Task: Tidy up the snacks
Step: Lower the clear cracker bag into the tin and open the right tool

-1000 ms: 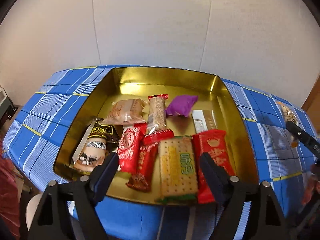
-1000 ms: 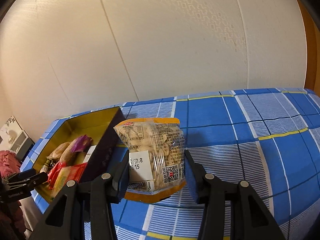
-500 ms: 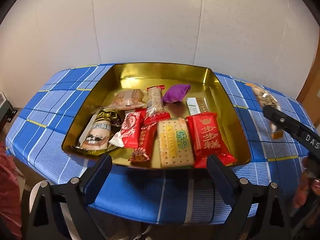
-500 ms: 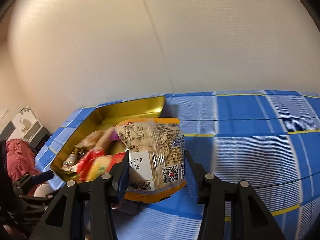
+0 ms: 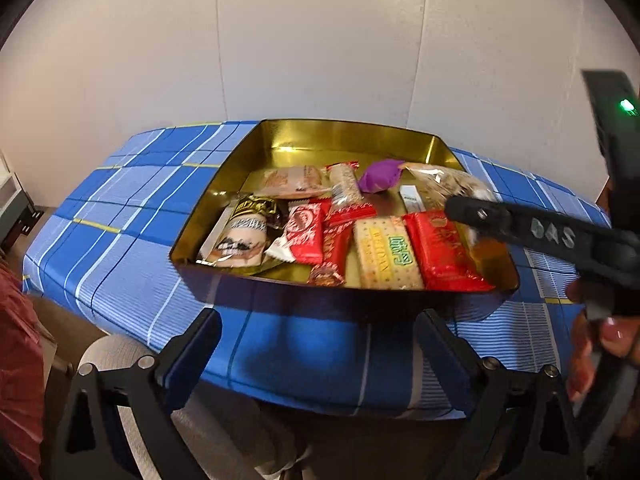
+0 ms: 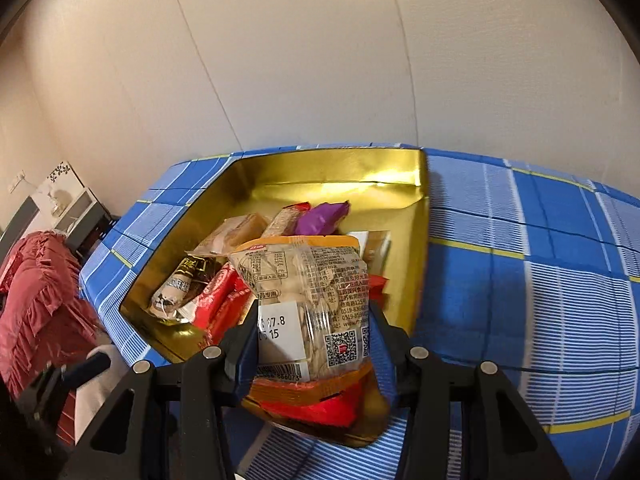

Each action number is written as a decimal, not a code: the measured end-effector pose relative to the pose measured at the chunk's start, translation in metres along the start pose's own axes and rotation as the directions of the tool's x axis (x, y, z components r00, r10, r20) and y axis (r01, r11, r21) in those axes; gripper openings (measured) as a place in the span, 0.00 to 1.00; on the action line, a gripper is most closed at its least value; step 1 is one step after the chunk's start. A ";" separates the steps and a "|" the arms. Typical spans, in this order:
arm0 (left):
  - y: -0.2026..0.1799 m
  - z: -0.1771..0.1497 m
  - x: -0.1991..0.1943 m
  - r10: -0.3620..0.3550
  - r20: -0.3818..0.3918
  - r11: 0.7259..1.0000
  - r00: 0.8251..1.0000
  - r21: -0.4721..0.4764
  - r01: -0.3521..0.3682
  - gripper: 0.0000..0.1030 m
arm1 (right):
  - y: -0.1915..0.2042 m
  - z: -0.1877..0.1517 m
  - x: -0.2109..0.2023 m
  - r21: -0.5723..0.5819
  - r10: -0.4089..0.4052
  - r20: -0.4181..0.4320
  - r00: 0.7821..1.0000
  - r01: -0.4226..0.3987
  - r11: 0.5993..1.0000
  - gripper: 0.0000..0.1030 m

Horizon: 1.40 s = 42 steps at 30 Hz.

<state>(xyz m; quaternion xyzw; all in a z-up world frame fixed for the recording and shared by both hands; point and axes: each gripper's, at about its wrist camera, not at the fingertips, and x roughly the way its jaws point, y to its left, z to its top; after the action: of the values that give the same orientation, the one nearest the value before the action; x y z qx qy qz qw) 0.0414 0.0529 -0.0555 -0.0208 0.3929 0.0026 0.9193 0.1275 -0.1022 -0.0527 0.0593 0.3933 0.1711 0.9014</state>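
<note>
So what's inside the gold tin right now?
The gold tin holds a cracker pack, red wrappers, a purple packet and a dark-labelled pack. The right claw holds a nut bag over it, hiding the snacks beneath.

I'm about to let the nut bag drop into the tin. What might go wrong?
The right hand-held gripper holds the nut bag over the tin's crowded near end, so it may land on the red pack and slide over the low rim. The open space lies at the far wall.
</note>
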 end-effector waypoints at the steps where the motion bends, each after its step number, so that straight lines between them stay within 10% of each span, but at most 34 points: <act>1: 0.002 -0.001 0.000 0.003 0.000 1.000 1.000 -0.003 -0.003 0.95 | 0.001 0.002 0.003 0.004 -0.003 -0.006 1.000 0.003 1.000 0.47; 23: 0.022 -0.007 -0.013 0.076 0.042 0.995 0.996 -0.063 -0.073 1.00 | 0.008 0.001 0.022 0.061 -0.015 -0.006 1.000 0.016 0.998 0.54; 27: 0.023 -0.006 -0.019 0.099 0.077 0.993 0.992 -0.073 -0.094 1.00 | 0.021 0.001 0.021 -0.029 -0.036 0.009 0.999 0.036 0.999 0.29; 32: 0.024 -0.004 -0.021 0.117 0.078 0.989 0.990 -0.103 -0.109 1.00 | 0.019 0.008 0.040 -0.027 0.000 -0.004 1.000 0.000 1.000 0.29; 42: 0.026 -0.003 -0.026 0.181 0.053 0.972 0.982 -0.163 -0.170 1.00 | 0.013 -0.010 -0.018 0.006 -0.040 0.105 0.994 0.040 0.999 0.54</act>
<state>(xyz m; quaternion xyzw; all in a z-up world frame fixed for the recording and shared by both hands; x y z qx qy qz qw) 0.0207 0.0794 -0.0400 -0.0583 0.3606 0.1157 0.9237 0.1054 -0.0968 -0.0439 0.0621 0.3466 0.1489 0.9240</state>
